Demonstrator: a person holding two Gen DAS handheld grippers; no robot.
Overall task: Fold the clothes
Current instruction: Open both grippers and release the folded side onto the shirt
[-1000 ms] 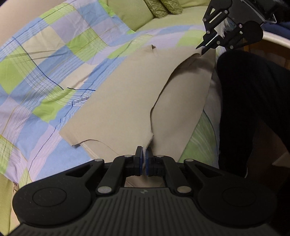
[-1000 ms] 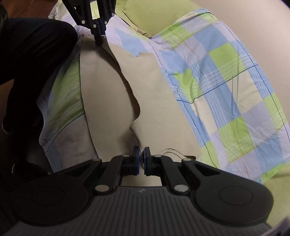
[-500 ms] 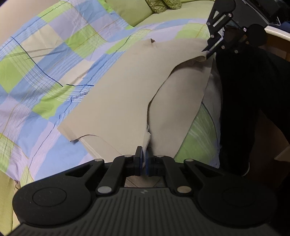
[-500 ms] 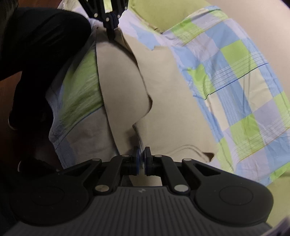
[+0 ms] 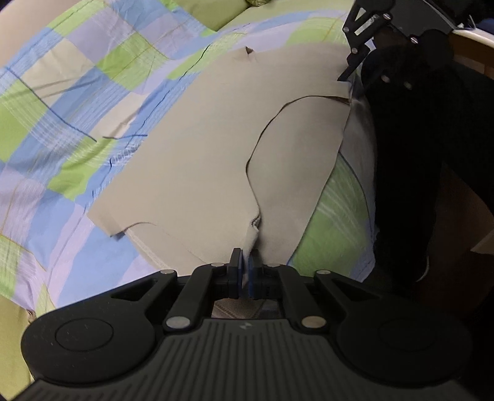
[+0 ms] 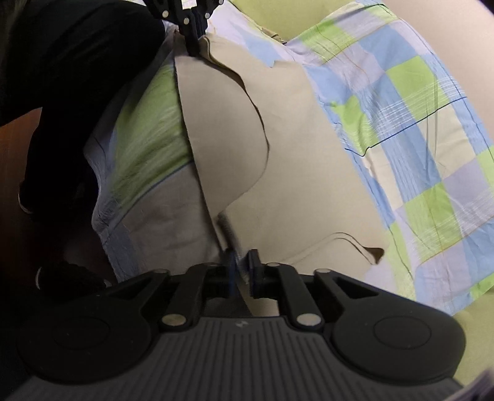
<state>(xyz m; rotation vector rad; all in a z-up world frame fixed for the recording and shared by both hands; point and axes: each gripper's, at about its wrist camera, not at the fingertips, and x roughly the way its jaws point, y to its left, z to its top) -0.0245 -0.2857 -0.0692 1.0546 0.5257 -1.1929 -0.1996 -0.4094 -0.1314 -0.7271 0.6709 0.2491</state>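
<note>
A beige garment (image 5: 200,169) lies spread on the checked bedsheet (image 5: 61,123), its near edge folded over as a flap (image 5: 293,160). My left gripper (image 5: 244,262) is at one near corner. Its jaws are opening, and a bunched bit of cloth still sits loosely between the blue pads. In the right wrist view the same garment (image 6: 308,185) runs away from my right gripper (image 6: 241,262). These jaws are opening too, with a hem edge slack in the wider gap. Each gripper shows in the other's view, the right gripper (image 5: 349,71) and the left gripper (image 6: 193,46), at opposite corners.
A person's dark-clothed leg (image 5: 416,154) stands against the bed's edge, also in the right wrist view (image 6: 77,77). Green pillows (image 5: 213,12) lie at the far end. The sheet (image 6: 416,123) drapes over the bed's side (image 6: 148,200), with brown floor (image 6: 12,148) beyond it.
Both pairs of jaws were pressed together on the cloth and now stand apart. The lifted corners have sunk, and the folded flap lies flatter on the bed.
</note>
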